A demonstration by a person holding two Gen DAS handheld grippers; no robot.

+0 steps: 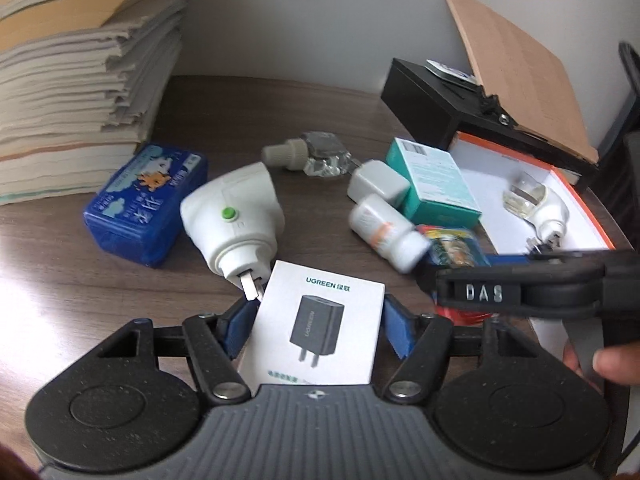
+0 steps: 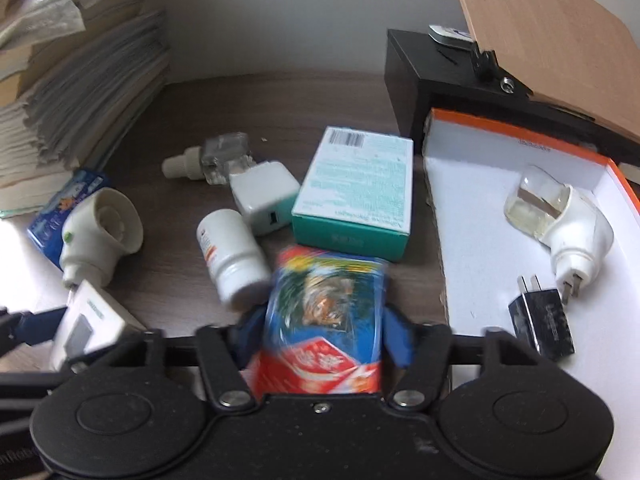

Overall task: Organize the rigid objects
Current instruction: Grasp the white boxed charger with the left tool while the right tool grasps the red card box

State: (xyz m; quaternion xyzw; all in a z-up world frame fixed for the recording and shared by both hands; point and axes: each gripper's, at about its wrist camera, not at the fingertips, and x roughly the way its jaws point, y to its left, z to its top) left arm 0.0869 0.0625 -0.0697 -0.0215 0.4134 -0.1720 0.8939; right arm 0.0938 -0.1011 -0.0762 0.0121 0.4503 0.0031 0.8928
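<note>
Clamping white charger box (image 1: pixel 320 320), left tool (image 1: pixel 316 330), right tool (image 2: pixel 316 338) gripping colourful packet (image 2: pixel 324 320)

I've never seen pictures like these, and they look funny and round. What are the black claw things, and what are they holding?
A person holds two pinching tools, each carrying a wide round-view camera. One picture looks along the left gripper, pinching a white UGREEN charger box. The other looks along the right gripper, pinching a colourful blue and red packet. On the brown table lie a white pill bottle, a teal box and a white plug-in with a green button. An orange-edged box holds a black charger.
</note>
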